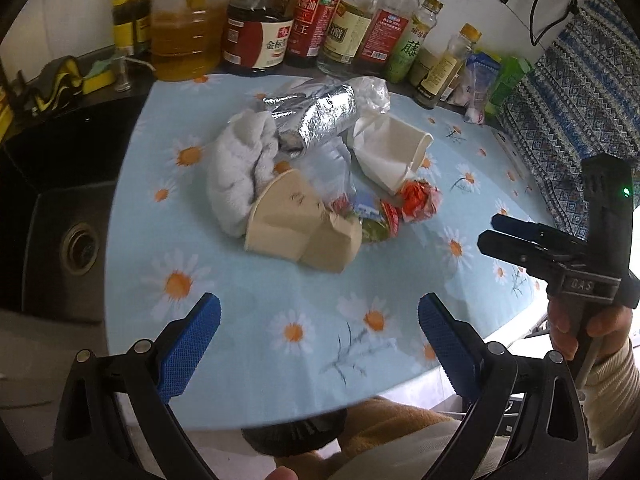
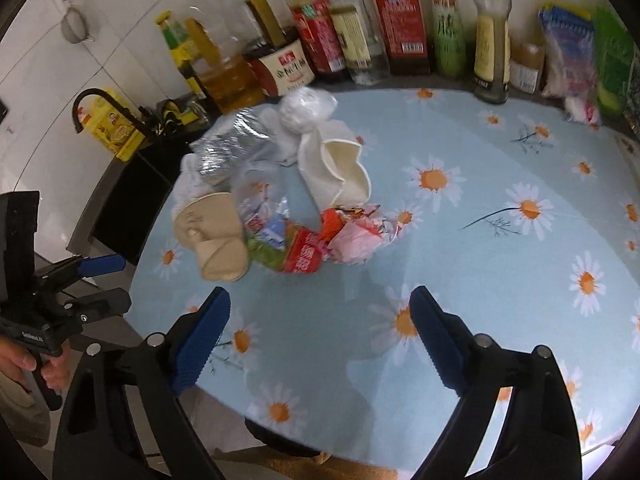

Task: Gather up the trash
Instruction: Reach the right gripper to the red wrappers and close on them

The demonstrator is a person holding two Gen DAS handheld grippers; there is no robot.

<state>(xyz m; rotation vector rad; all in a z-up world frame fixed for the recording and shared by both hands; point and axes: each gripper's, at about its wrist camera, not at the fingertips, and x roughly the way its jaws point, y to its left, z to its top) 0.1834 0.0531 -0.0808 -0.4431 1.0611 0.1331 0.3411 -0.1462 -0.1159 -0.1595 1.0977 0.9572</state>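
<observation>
A heap of trash lies mid-table on the daisy tablecloth [image 1: 280, 320]: a crushed beige paper cup [image 1: 296, 228] [image 2: 212, 232], a bent white paper cup [image 1: 396, 152] [image 2: 336, 168], a foil wrapper [image 1: 316, 116] [image 2: 224, 148], a white cloth [image 1: 244, 160], red snack wrappers [image 1: 420, 200] [image 2: 308, 252] and clear plastic film [image 2: 260, 192]. My left gripper [image 1: 320, 308] [image 2: 120, 282] is open over bare cloth, short of the beige cup. My right gripper [image 2: 320, 300] [image 1: 490, 231] is open too, nothing between its blue pads, to the right of the pile near the red wrappers.
Oil and sauce bottles [image 1: 256, 36] [image 2: 400, 24] line the back edge, with snack packets [image 2: 568, 52] at the back right. A black sink [image 1: 60, 220] and black faucet [image 2: 92, 100] lie to the left. A patterned cloth [image 1: 568, 100] hangs at the right.
</observation>
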